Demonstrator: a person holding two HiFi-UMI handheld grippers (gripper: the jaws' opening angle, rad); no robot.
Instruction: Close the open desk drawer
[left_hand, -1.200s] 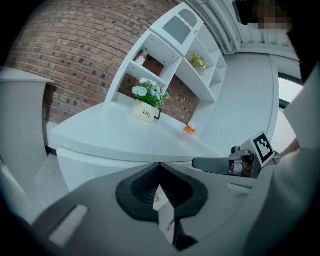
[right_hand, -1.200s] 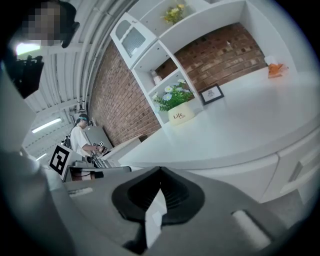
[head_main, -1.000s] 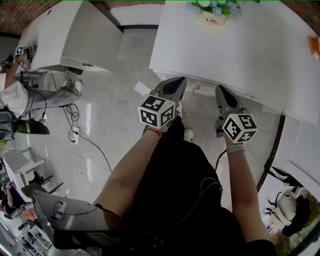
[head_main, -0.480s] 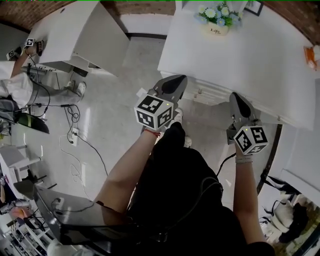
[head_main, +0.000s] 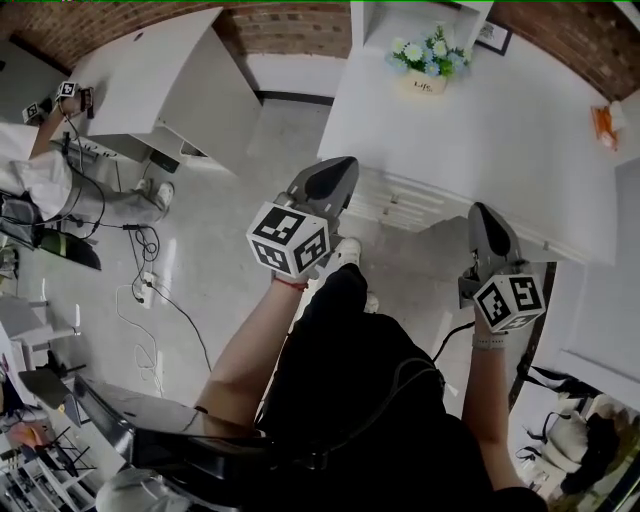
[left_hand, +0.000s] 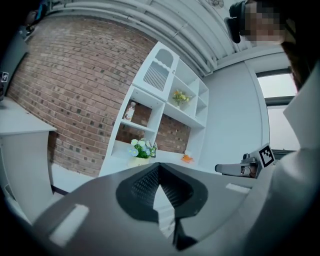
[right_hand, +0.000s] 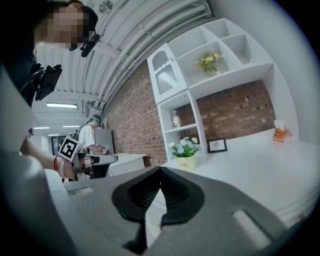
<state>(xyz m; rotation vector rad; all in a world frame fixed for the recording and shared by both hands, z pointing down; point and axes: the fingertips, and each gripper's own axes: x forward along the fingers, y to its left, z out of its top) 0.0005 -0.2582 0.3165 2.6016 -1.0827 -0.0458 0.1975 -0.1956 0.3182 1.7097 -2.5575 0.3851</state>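
Head view: white worktop (head_main: 500, 130) against a brick wall (head_main: 290, 25), over a grey glossy floor (head_main: 230, 170) with cables (head_main: 150, 270). A second white desk (head_main: 150, 70) is far left, with another person (head_main: 30, 180) beside it. On the worktop there's a flower pot (head_main: 428, 62) and a picture frame (head_main: 490, 38) at the back, and an orange item (head_main: 603, 122) near the right edge. The drawer (head_main: 400, 200) sticks out of the worktop's near edge, open; contents not readable. It sits between the two grippers: left gripper (head_main: 335, 175) tip is just beside the drawer's left end, right gripper (head_main: 488, 222) is near its right end. Contact can't be resolved for either. Left gripper view: jaws closed, tips meeting, nothing between them, aimed toward a white shelf unit (left_hand: 165, 100) and the flower pot. Drawer not made out here. Right gripper view: jaws together, empty, looking across the worktop at the flower pot and shelf unit, with the left gripper off to the left.
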